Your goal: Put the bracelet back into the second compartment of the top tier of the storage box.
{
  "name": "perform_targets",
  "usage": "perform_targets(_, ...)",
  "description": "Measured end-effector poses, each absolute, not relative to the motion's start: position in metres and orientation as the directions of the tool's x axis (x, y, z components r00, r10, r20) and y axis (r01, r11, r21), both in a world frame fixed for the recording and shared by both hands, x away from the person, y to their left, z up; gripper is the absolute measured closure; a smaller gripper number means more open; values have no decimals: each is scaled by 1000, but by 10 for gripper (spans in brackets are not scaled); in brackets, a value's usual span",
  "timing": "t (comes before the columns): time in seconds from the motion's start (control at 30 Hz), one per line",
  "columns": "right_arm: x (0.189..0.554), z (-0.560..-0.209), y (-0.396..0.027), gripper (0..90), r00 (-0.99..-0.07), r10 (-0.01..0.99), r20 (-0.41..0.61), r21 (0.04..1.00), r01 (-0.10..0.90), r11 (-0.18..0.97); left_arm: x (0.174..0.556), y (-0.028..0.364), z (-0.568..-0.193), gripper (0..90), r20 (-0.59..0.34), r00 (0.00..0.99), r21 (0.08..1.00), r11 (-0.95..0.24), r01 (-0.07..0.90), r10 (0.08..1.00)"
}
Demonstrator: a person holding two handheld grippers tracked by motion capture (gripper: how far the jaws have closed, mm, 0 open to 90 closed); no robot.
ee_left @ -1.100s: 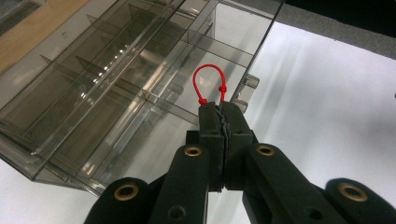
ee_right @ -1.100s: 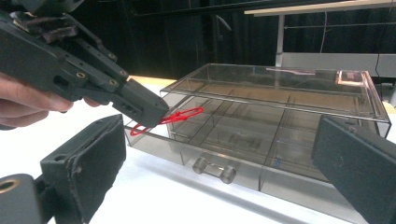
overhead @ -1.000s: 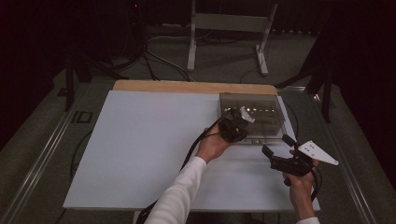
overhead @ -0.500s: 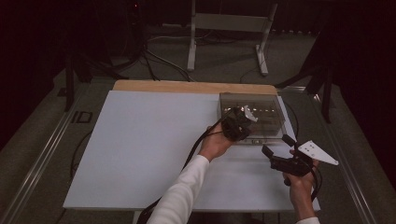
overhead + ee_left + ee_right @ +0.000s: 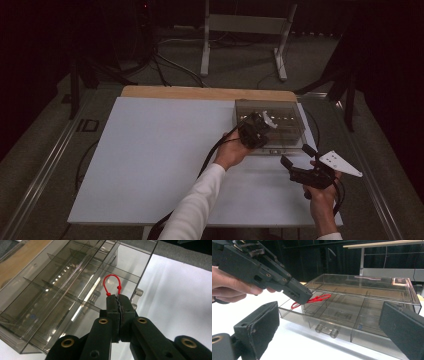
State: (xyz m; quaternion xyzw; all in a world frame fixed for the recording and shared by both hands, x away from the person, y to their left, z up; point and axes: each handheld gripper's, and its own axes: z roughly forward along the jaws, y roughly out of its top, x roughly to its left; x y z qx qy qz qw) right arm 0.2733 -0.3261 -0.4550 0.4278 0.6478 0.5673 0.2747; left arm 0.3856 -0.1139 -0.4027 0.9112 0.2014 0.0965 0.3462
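Holding a red cord loop pinched between closed jaws, the left hand-held gripper hangs over the pulled-out drawer of a clear plastic organiser box, which sits at about 2 o'clock on the table. Item, loop: small, knotted, thin; most of it stands free beyond the jaw tips, above a near compartment of the drawer and not yet resting in it, as the right gripper view shows. Item, right hand-held gripper: jaws wide apart, empty, held near the table's 4 o'clock corner, just clear of the drawer front and its small handle. Risks, judged: the cord is light and springy, so on release it may cling to a pad or land across a divider and straddle two compartments; a low descent could knock the jaws on the thin partition walls and shift the box; the drawer, drawn out and unsupported, could tip or slide if pressed. Surface: white sheet over a wooden top, its pale wood edge showing at 12 o'clock, otherwise bare. Room: dark, grey floor, cables and a metal stand beyond the far edge.
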Motion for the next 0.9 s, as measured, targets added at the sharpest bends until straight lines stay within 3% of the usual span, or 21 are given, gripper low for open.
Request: perform_targets(0.9, 273, -454, -328, 33, -478, 868, 130, 971, 238, -14, 391, -130, -404, 900, 49, 898, 660, -689, 299, 436)
